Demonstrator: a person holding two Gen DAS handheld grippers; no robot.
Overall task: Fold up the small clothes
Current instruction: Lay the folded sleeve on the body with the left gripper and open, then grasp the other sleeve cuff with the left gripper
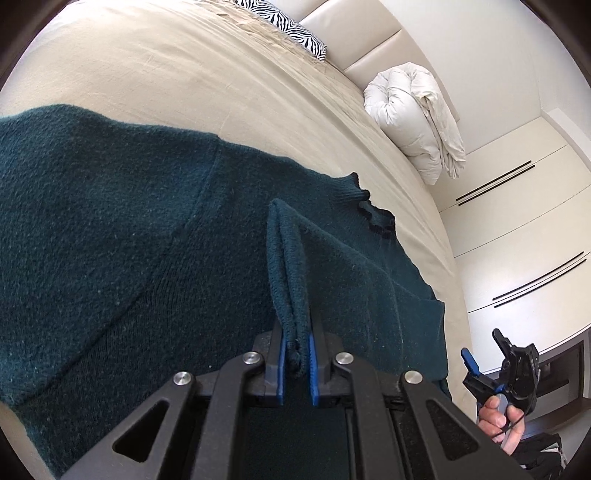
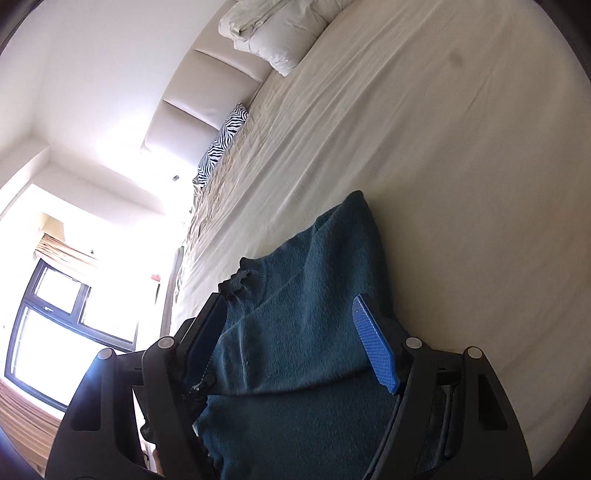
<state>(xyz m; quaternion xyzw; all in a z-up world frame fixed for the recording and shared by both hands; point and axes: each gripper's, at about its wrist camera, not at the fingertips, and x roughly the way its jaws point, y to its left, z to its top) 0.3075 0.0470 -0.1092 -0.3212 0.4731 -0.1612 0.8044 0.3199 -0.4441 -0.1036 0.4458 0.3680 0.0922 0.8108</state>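
Note:
A dark teal knit sweater [image 1: 110, 229] lies on the beige bed sheet [image 1: 177, 74]. My left gripper [image 1: 296, 350] is shut on a pinched fold of the sweater, which stands up between its blue pads [image 1: 312, 354]. The sweater's ribbed collar [image 1: 373, 210] lies beyond it. My right gripper [image 1: 487, 354] shows at the lower right of the left wrist view, held in a hand, jaws apart and empty. In the right wrist view the right gripper [image 2: 291, 332] is open above the sweater [image 2: 295, 332], with its collar [image 2: 243, 280] near the left finger.
A rolled white duvet [image 1: 413, 118] and a zebra-print pillow [image 1: 291, 29] lie at the padded headboard [image 1: 354, 26]. White wardrobe doors [image 1: 517, 221] stand past the bed edge. A bright window [image 2: 55, 332] shows in the right wrist view.

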